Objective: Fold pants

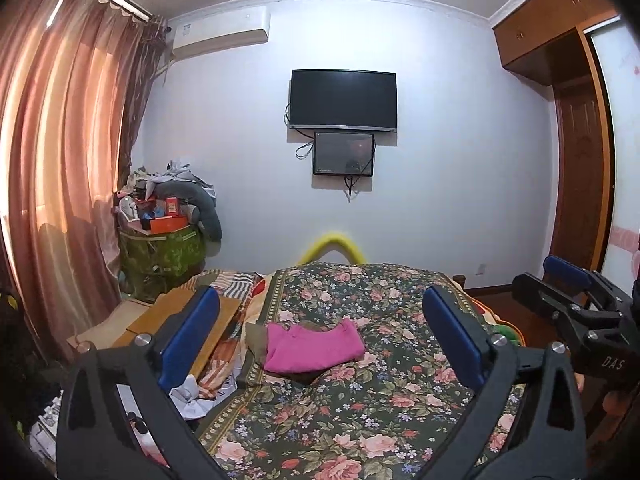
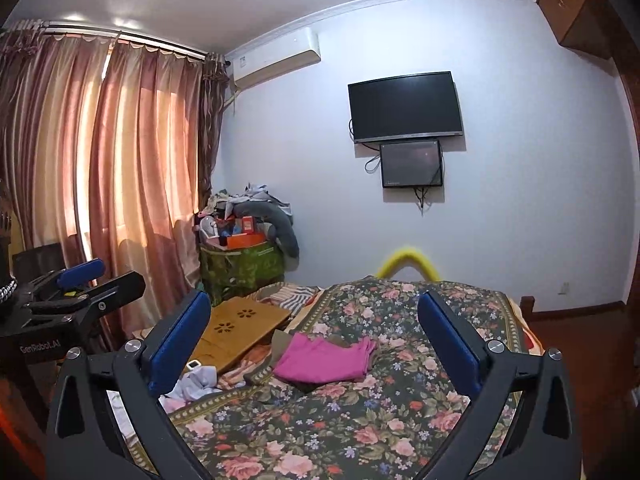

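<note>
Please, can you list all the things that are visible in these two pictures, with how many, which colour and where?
pants: 1, pink, folded on the bed
bed cover: 1, dark floral, over the bed
lap desk: 1, tan wood, left of the pants
TV: 1, black, on the wall
small screen: 1, dark, under the TV
air conditioner: 1, white, high on the wall
curtains: pink, left
green bag: 1, piled with clutter, corner
wardrobe: brown, right
left tongs: open, empty
right tongs: open, empty
</note>
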Action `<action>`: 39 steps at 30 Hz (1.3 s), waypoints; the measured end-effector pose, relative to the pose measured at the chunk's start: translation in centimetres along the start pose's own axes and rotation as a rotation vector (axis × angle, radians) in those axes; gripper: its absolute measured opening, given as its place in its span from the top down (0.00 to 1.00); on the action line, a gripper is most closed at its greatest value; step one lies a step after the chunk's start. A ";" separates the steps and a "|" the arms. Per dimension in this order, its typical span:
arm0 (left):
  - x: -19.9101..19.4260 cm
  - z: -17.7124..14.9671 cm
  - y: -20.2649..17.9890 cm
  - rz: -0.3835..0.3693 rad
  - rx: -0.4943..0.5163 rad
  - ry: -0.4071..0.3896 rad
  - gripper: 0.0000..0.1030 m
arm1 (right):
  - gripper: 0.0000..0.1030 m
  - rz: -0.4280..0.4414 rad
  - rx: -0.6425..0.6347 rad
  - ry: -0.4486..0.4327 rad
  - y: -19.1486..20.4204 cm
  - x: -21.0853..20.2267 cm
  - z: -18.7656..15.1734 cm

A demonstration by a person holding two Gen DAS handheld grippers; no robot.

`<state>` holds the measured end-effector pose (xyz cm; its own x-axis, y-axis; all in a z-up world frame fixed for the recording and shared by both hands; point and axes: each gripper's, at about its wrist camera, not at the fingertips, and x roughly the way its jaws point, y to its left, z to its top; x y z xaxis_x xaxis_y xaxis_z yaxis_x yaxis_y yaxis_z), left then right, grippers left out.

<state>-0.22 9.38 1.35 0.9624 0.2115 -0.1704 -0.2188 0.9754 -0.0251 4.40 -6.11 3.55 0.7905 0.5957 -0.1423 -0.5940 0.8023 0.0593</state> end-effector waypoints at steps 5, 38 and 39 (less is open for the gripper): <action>0.3 -0.1 0.2 -0.004 -0.007 0.009 0.00 | 0.00 -0.002 -0.006 0.006 0.2 0.0 0.0; 1.3 -0.7 0.2 -0.016 -0.045 0.031 0.00 | 0.00 -0.017 -0.003 0.009 0.1 -0.3 0.4; 1.3 -0.8 0.1 -0.015 -0.044 0.032 0.00 | 0.00 -0.018 -0.001 0.009 0.1 -0.3 0.4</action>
<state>0.92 9.73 0.38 0.9600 0.1943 -0.2014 -0.2122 0.9746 -0.0711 4.14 -6.18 3.98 0.7996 0.5809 -0.1521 -0.5799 0.8128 0.0557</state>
